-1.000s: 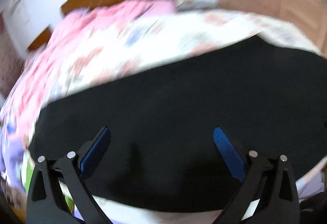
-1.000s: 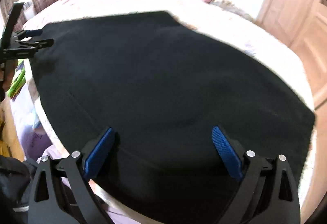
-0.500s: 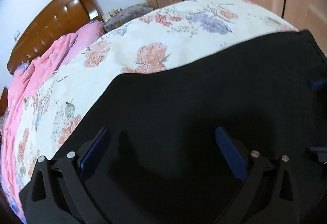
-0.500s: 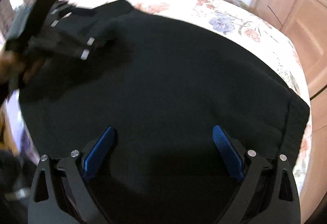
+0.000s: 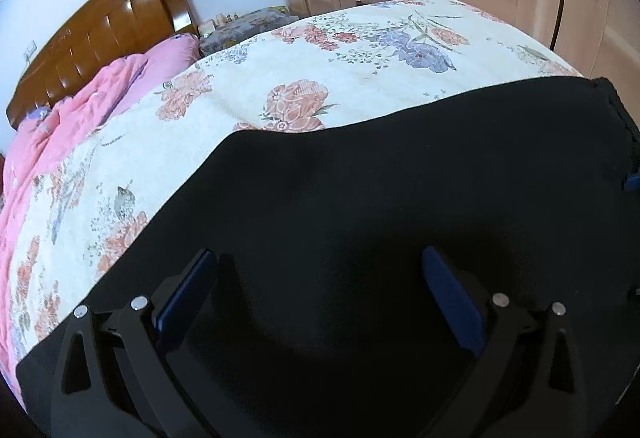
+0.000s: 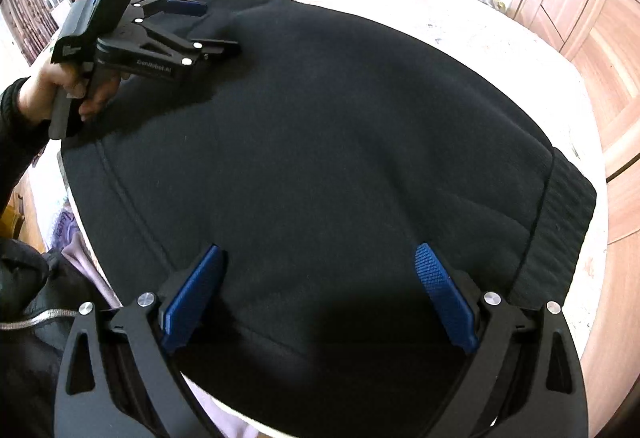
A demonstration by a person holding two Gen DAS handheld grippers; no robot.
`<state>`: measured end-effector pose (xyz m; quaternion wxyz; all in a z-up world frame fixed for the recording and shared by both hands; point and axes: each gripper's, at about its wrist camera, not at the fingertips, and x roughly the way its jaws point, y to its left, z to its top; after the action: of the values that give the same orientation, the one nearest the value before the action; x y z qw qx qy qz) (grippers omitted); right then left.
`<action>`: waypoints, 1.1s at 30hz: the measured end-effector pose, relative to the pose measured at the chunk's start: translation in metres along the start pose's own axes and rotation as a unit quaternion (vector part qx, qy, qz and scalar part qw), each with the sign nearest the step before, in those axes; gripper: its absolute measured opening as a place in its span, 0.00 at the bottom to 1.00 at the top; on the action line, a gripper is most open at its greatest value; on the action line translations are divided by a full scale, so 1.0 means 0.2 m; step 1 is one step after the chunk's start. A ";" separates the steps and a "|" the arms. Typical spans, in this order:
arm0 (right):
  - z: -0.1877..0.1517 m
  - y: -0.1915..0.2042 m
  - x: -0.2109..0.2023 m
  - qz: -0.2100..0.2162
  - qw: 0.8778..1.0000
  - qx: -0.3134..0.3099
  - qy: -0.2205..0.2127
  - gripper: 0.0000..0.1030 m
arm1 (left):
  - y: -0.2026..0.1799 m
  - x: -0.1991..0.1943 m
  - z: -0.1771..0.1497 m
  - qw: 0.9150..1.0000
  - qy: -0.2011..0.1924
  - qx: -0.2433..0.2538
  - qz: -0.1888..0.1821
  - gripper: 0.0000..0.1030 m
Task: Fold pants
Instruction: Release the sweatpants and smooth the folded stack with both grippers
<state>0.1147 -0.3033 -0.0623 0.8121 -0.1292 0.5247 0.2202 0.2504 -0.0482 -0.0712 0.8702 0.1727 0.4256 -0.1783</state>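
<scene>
Holding both tools low over the bed (image 5: 360, 50), I have the left hand-held gripper (image 5: 316, 290) with its jaws spread wide over the near hem area of the pants (image 5: 380, 206), nothing between its blue pads. In the right wrist view that same left hand-held gripper (image 6: 212, 26) sits at ten o'clock, tipped flat over the far corner of the fabric, my hand (image 6: 76, 86) wrapped round its grip; faint lettering on its side is too soft to read. My right hand-held gripper (image 6: 320, 286) hangs equally agape at six o'clock. Black, fleecy pants (image 6: 320, 138) lie spread flat, ribbed waistband (image 6: 560, 230) at three o'clock, on a floral quilted bedspread (image 5: 200, 142).
</scene>
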 end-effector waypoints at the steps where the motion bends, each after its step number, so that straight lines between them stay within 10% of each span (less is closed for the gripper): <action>1: 0.02 0.03 0.02 0.001 1.000 -0.003 0.003 0.90 | 0.00 0.00 0.00 1.000 0.000 -0.003 -0.001 0.99; 11: -0.02 0.08 -0.09 -0.098 0.995 -0.010 0.008 0.92 | 0.03 0.01 -0.01 1.000 -0.005 -0.020 -0.017 0.99; 19: -0.17 -0.04 -0.14 -0.086 0.995 0.034 0.024 0.95 | 0.03 0.00 -0.02 1.000 -0.004 -0.025 -0.017 0.99; 24: 0.03 -0.01 -0.29 -0.055 0.996 0.030 -0.058 0.95 | 0.03 0.00 -0.02 1.000 -0.005 -0.026 -0.015 0.99; 33: 0.07 -0.04 0.02 -0.034 0.999 -0.006 0.004 0.96 | 0.06 0.01 -0.03 0.998 -0.004 -0.045 -0.037 0.99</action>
<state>0.1313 -0.3026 -0.0601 0.8162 -0.1530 0.5219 0.1952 0.2534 -0.0359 -0.0752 0.8718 0.1171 0.4353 -0.1915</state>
